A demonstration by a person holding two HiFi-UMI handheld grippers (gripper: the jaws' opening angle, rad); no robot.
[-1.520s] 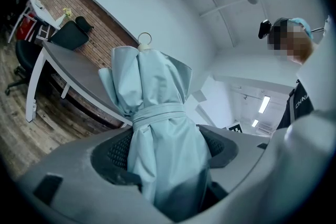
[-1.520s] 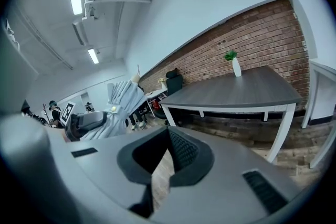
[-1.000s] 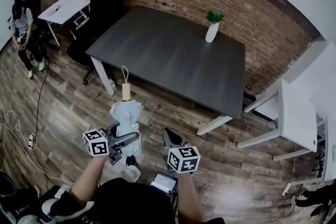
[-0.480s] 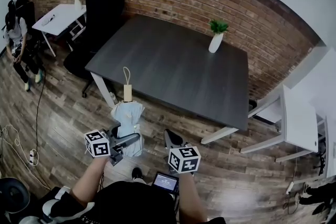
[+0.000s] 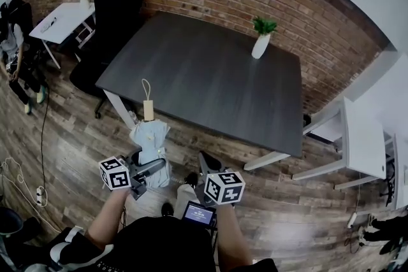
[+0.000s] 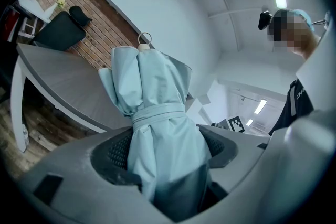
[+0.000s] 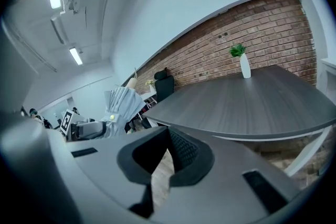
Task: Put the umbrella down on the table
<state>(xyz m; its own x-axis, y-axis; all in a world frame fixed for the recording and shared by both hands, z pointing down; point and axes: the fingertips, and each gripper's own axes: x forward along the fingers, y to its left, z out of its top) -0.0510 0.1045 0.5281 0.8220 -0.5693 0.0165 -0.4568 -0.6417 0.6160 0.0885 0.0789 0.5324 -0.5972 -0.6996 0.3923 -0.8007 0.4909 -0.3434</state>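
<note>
Head view: the folded, pale-blue umbrella (image 5: 150, 140) hangs short of the desk's near edge, over the wooden floor (image 5: 83, 130), and does not yet touch the desk (image 5: 210, 83). Its long axis stands roughly upright, crosswise to the jaws that carry it. The wooden handle (image 5: 148, 110), with its cord loop, is the end nearer the desk's front left corner.

The left tool (image 5: 155, 166) is clamped on the bunched canopy just below the strap. In the left gripper view the fabric fills the whole gap between the pads. The right tool (image 5: 205, 166) sits just beside it, further along the desk's near edge from that corner. Its jaws stand a little apart with nothing between them, and floor shows through the gap.

The right gripper view shows the desk top spreading ahead, with the umbrella off to its left.

Judged from this, the desk lies ahead of the umbrella, beyond its handle end, so the left tool is the one to carry it forward. The long axis would then have to tip from upright to level over the bare top. The vase (image 5: 260, 41) at the desk's far edge stands well apart.
</note>
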